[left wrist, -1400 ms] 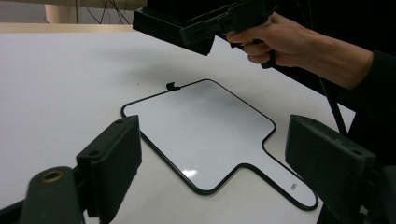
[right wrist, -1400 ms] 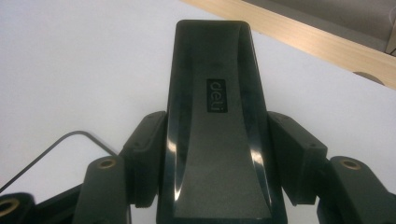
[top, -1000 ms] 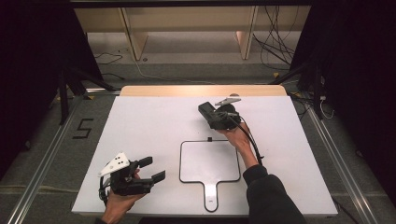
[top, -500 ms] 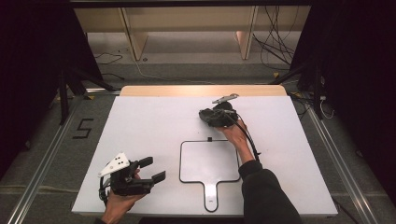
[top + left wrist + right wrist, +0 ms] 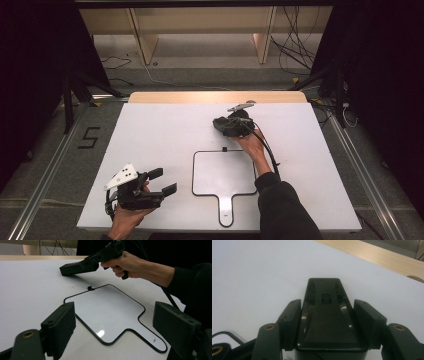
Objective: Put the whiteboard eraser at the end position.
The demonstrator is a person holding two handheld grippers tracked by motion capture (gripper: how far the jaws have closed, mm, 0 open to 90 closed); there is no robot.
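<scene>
Whiteboard (image 5: 222, 172), a small paddle-shaped one with a thin black frame and a short handle, is lying flat on the white table (image 5: 150, 135) in the high view, between the two grippers. The left gripper (image 5: 162, 182) is resting near the table's near edge, well to the board's left, with its jaws standing apart and nothing between them; the left hand (image 5: 125, 217) is gripping its body. The right gripper (image 5: 223, 125) is sitting just beyond the board's far edge, held by the right hand (image 5: 252, 146), and is clamping a black block-shaped object (image 5: 220, 124). A cable (image 5: 267, 150) is trailing back from it along the dark sleeve (image 5: 287, 212).

In the left gripper view, the whiteboard (image 5: 107, 312) is lying ahead of the left gripper (image 5: 125, 320), whose jaws are standing wide apart on either side of it without touching it. A small black clip (image 5: 90, 288) is sitting on the board's far edge. Beyond it, the right hand (image 5: 130, 263) is holding the right gripper (image 5: 82, 265), whose black object (image 5: 70, 268) is angling down to the table (image 5: 30, 285).

In the right gripper view, the right gripper (image 5: 325, 315) is closing both jaws against the sides of the black object (image 5: 325, 315), a tapered black casing with a small label on top. Its far end is pointing over the white table (image 5: 249, 272). A wooden strip (image 5: 382, 257) is bordering the table's far side.
</scene>
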